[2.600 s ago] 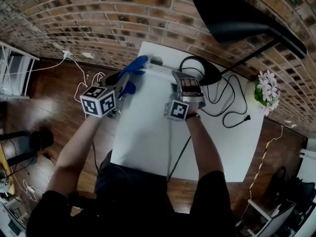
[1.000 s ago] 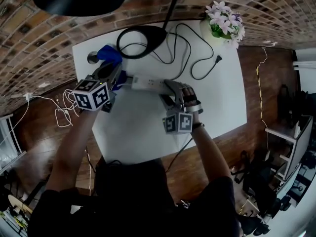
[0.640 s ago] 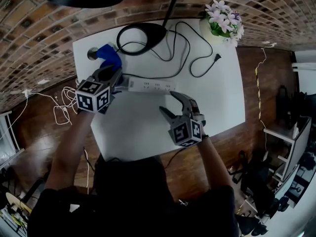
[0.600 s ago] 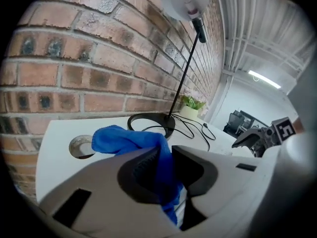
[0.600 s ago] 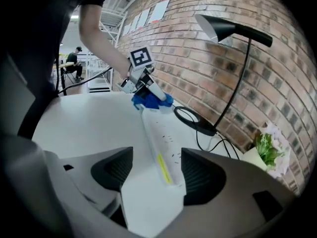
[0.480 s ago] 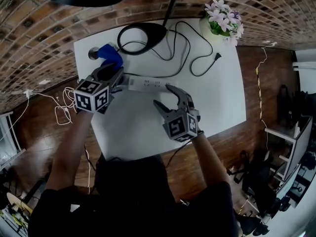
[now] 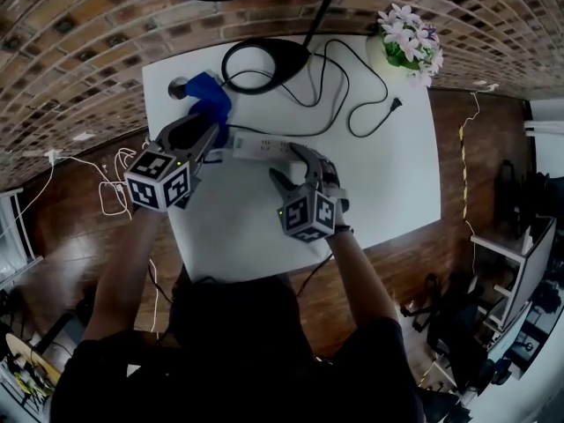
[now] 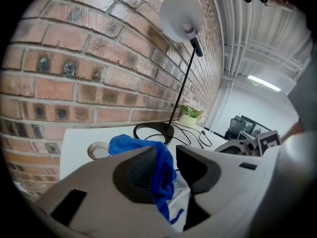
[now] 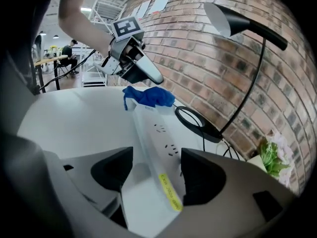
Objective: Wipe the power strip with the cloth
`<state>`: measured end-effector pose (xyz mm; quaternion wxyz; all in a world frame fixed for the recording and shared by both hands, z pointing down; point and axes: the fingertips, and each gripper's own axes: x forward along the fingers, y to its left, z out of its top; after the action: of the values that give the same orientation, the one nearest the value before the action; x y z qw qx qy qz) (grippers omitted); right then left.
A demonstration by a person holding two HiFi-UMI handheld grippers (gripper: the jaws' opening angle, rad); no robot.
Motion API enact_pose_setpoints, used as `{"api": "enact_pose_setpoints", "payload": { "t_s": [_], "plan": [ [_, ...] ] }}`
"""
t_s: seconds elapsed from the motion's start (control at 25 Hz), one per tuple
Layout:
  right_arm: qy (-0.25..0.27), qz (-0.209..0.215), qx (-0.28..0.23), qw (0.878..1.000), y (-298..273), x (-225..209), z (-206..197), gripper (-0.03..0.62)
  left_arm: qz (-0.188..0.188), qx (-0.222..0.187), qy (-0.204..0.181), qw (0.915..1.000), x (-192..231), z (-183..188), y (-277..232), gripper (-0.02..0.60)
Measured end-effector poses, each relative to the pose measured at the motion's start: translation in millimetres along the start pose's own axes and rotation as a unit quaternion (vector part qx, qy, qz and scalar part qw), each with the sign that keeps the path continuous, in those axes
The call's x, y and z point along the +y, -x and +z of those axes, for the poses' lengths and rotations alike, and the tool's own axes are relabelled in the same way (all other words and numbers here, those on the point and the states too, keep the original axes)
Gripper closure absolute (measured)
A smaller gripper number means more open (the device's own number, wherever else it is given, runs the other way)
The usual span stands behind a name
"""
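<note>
The white power strip (image 7: 256,145) lies across the white table (image 7: 388,174). A blue cloth (image 7: 210,95) is bunched over its left end. My left gripper (image 7: 207,132) is at that end. In the left gripper view its jaws (image 8: 167,155) have just been opening; the cloth (image 8: 133,144) hangs against one pad with a gap to the other. My right gripper (image 7: 284,162) straddles the strip's right end. Its jaws (image 9: 156,155) have just been opening and stand wide, and the strip (image 9: 158,130) runs between them towards the cloth (image 9: 148,95).
A black lamp base (image 7: 264,55) stands behind the strip, with its cord (image 7: 352,104) and plug (image 7: 397,106) looping right. A flower pot (image 7: 407,47) is at the back right corner. A grey ring (image 7: 179,86) sits near the cloth. A brick wall lies beyond.
The right gripper let go of the strip's right end, drew back towards the front edge, then came back with its jaws wide on either side of that end. The left jaws have parted around the cloth.
</note>
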<state>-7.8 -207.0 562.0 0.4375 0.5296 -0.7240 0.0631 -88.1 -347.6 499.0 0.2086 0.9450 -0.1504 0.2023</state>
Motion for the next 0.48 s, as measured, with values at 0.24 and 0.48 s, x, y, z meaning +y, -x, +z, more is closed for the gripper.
{"api": "enact_pose_setpoints", "payload": {
  "t_s": [0.24, 0.48],
  "plan": [
    [0.026, -0.002, 0.011, 1.0, 3.6, 7.9, -1.4, 0.284, -0.027, -0.047, 0.035, 0.9979, -13.1, 16.4, 36.2, 0.442],
    [0.025, 0.001, 0.003, 1.0, 12.4, 14.3, -2.7, 0.282, -0.077, -0.029, 0.039, 0.9958, -49.2, -8.3, 49.7, 0.442]
  ]
}}
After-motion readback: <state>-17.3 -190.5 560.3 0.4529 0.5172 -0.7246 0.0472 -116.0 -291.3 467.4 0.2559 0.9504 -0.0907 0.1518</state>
